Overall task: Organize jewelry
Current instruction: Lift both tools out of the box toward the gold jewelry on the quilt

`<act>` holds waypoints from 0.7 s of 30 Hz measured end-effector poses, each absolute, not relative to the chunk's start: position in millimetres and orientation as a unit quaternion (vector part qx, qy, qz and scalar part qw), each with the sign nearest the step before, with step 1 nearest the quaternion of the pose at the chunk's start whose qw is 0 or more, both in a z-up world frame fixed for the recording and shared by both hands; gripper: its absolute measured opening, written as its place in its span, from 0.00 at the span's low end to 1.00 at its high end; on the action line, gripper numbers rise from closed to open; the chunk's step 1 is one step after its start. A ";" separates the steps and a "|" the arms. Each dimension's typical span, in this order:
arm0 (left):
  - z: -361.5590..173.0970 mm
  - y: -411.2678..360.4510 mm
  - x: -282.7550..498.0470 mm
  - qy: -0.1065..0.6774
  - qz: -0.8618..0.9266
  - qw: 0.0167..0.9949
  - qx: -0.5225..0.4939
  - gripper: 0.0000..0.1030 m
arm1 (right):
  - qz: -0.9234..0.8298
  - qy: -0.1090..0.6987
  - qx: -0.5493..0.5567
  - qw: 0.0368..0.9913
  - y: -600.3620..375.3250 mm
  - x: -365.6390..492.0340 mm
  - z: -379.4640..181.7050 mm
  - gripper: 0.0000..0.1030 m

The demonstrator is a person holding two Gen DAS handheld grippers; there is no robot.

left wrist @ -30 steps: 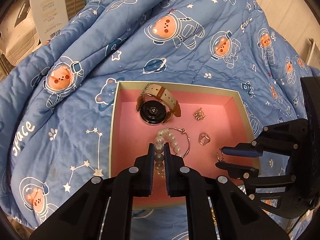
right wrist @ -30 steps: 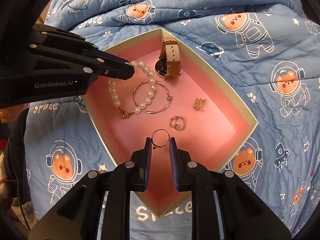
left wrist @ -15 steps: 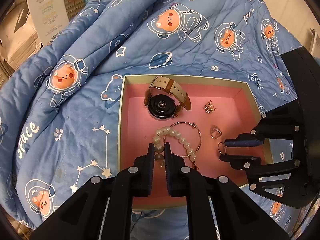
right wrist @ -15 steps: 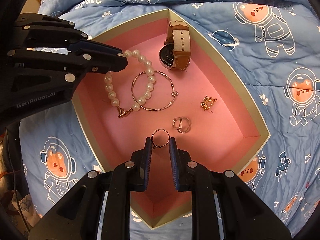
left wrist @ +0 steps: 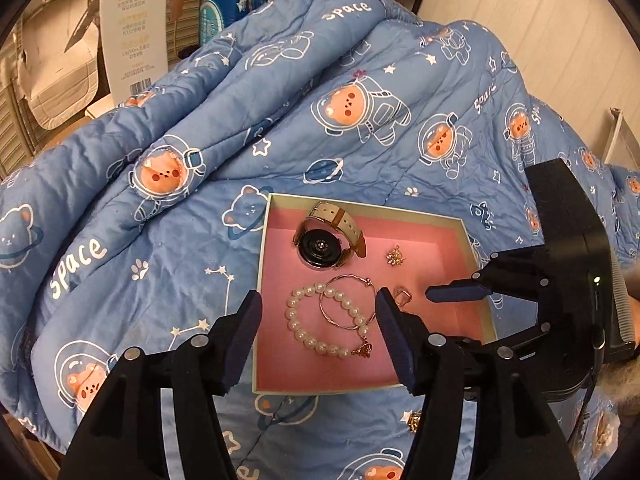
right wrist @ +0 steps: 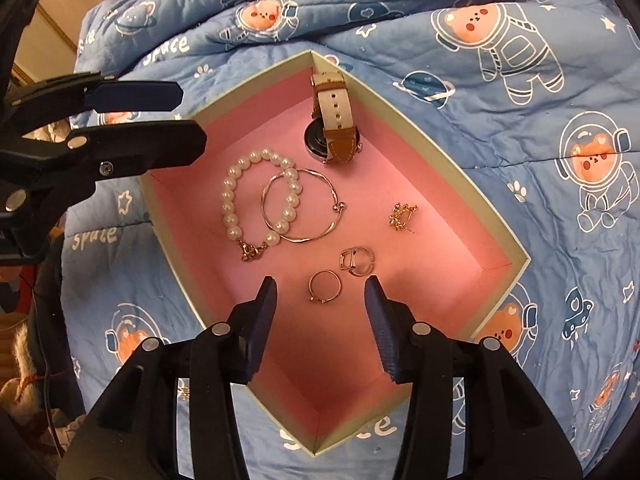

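"Why were both your grippers empty?"

"My left gripper [left wrist: 318, 312] and right gripper [right wrist: 320, 300] were opening; the pearl bracelet [right wrist: 256, 200] and ring [right wrist: 325, 287] lay mid-frame in the pink box [right wrist: 500, 236]."

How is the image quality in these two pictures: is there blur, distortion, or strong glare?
Left wrist view: strong fisheye bending, dark round corners, and the pink box looks skewed; the pearl bracelet is sharp. Right wrist view: the same curving makes the box look like a diamond; the thin ring and watch are clear, and light is even with no strong glare.
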State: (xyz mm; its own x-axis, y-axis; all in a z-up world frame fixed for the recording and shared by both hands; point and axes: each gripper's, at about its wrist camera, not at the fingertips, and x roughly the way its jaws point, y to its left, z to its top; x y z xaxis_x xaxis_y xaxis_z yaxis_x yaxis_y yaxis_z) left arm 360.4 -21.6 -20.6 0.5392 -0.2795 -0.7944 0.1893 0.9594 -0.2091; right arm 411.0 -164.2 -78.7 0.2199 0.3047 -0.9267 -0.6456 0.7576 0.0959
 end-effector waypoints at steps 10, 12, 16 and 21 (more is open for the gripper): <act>-20.5 -4.2 300.7 0.412 -0.111 0.903 -0.050 0.82 | 0.332 0.428 -0.092 0.836 -186.9 326.4 -37.6 0.45; -25.5 -1.8 288.1 0.408 -0.108 0.905 -0.051 0.83 | 0.329 0.416 -0.093 0.843 -189.3 312.3 -38.7 0.45; -36.6 -1.3 266.9 0.409 -0.108 0.904 -0.056 0.84 | 0.317 0.410 -0.093 0.850 -194.3 288.4 -46.0 0.45; -50.6 -12.1 239.7 0.402 -0.110 0.908 -0.034 0.84 | 0.312 0.417 -0.074 0.850 -199.2 265.8 -64.8 0.45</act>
